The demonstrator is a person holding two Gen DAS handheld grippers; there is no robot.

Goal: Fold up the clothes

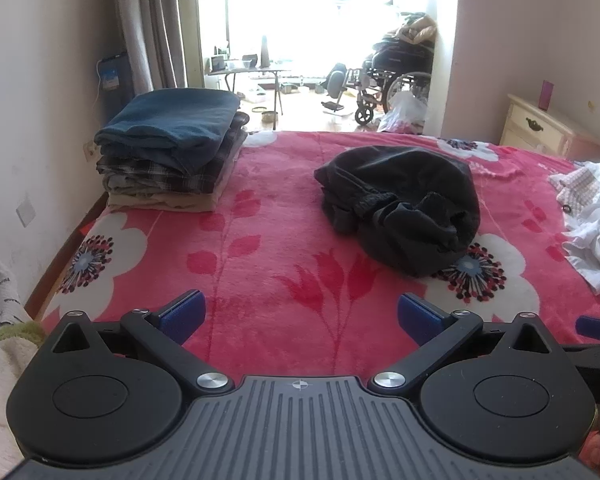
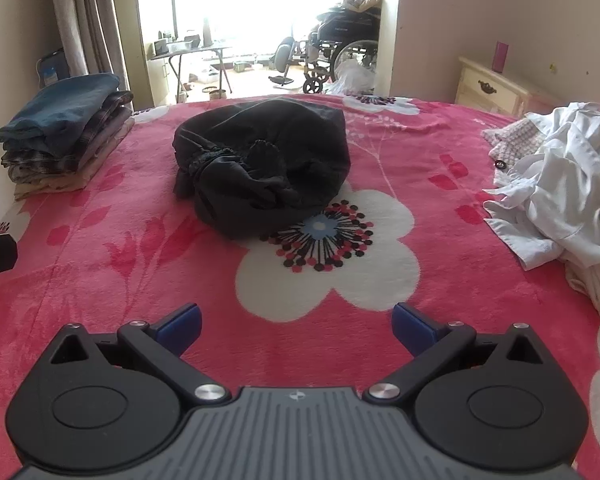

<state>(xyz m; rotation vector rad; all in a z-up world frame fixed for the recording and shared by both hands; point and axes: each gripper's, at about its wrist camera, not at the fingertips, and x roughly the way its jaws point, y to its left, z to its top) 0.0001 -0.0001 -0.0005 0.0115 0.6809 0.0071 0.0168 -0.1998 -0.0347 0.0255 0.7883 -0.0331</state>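
Note:
A crumpled black garment (image 1: 400,204) lies bunched in the middle of the pink flowered bed cover (image 1: 268,248); it also shows in the right wrist view (image 2: 260,168). A stack of folded clothes (image 1: 172,148) with a blue one on top sits at the bed's far left, also in the right wrist view (image 2: 64,136). A heap of unfolded white clothes (image 2: 560,192) lies at the right, also in the left wrist view (image 1: 592,212). My left gripper (image 1: 300,316) is open and empty over the near bed. My right gripper (image 2: 296,322) is open and empty, well short of the black garment.
A cream nightstand (image 2: 492,88) stands by the right wall. Beyond the bed's far edge a doorway opens to a bright room with a wheelchair (image 1: 392,76) and a small table (image 1: 256,76). A wall and curtain (image 1: 152,24) run along the left.

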